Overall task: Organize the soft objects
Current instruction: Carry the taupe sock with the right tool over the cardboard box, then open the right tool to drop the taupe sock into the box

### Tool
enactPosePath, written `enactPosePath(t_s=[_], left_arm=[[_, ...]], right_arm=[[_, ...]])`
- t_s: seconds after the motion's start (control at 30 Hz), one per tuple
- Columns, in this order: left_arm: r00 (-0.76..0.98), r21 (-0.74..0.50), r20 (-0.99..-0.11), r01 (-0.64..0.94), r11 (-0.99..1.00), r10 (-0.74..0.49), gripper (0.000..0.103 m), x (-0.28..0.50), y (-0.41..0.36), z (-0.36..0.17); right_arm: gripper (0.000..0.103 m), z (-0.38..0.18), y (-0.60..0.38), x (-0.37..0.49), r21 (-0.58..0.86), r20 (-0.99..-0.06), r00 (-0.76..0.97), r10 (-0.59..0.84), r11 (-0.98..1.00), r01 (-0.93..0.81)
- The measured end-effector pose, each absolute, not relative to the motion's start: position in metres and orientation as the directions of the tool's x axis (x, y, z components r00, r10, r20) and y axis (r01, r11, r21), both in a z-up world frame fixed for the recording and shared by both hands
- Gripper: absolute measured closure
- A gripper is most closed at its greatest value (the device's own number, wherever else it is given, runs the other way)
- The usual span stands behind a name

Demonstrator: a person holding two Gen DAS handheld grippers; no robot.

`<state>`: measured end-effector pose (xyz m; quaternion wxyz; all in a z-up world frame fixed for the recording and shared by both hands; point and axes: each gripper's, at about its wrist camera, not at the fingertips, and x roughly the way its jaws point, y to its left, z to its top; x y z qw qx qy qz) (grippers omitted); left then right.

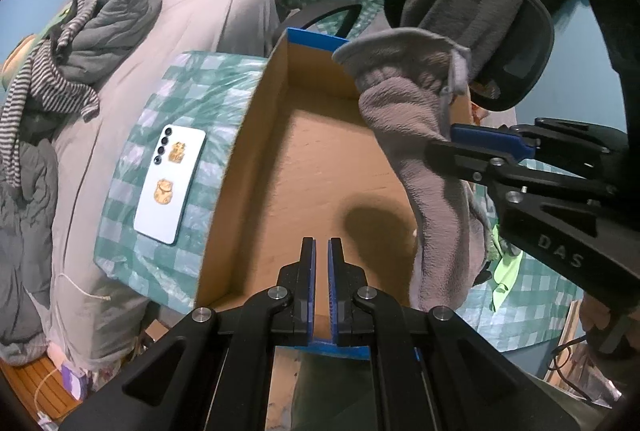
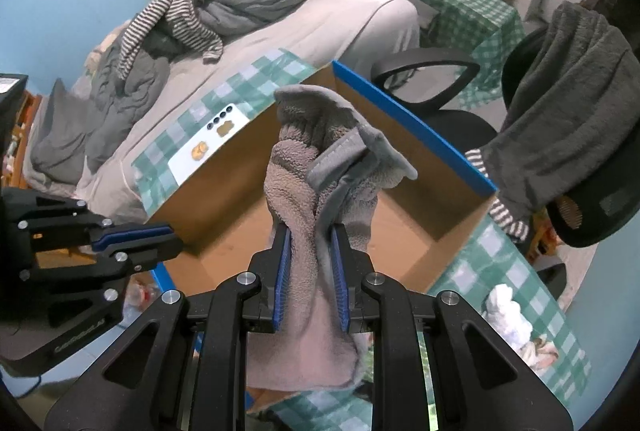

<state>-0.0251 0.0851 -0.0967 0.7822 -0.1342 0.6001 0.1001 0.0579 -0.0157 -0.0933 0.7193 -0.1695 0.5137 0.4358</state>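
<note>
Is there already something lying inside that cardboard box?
No, the cardboard box shows only its bare brown floor; the grey fleece cloth hangs above it from the right hand-held gripper.

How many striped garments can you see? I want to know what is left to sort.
2: one lies on the grey bedding on the bed, another pokes out under the dark fleece on the office chair. The clothes piles may hide more.
</note>
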Motion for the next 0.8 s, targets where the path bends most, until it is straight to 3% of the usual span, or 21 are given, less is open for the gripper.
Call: enactPosePath(t_s=[0.17,0.4,0.47,0.53,0.6,0.8], left_arm=[[0.251,-0.085,-0.968,-0.325,0.942,-0.001,0.098,-0.028,0.091,-0.098],[0.252,-0.096,-0.968,-0.31,0.946,-0.015,0.096,-0.025,0.089,-0.098],[0.253,-0.101,-0.967,-0.299,0.949,-0.023,0.09,-0.022,0.086,-0.098],[0.256,-0.101,-0.966,-0.289,0.952,-0.025,0.066,-0.019,0.08,-0.097],[0.276,-0.097,-0.961,-0.27,0.958,-0.02,0.056,-0.016,0.073,-0.093],[0.281,-0.082,-0.96,-0.215,0.973,-0.019,0.048,-0.006,0.05,-0.088]], right_arm=[[0.079,-0.096,-0.011,0.06,0.219,-0.888,0.083,0.452,0.575,-0.789],[0.042,-0.085,-0.02,0.065,0.198,-0.886,0.131,0.446,0.618,-0.761],[0.041,-0.081,-0.028,0.068,0.189,-0.884,0.15,0.442,0.632,-0.752],[0.037,-0.077,-0.036,0.07,0.183,-0.883,0.166,0.439,0.647,-0.74],[0.032,-0.074,-0.045,0.072,0.176,-0.882,0.183,0.435,0.664,-0.726],[0.03,-0.067,-0.083,0.078,0.172,-0.884,0.216,0.415,0.718,-0.675]])
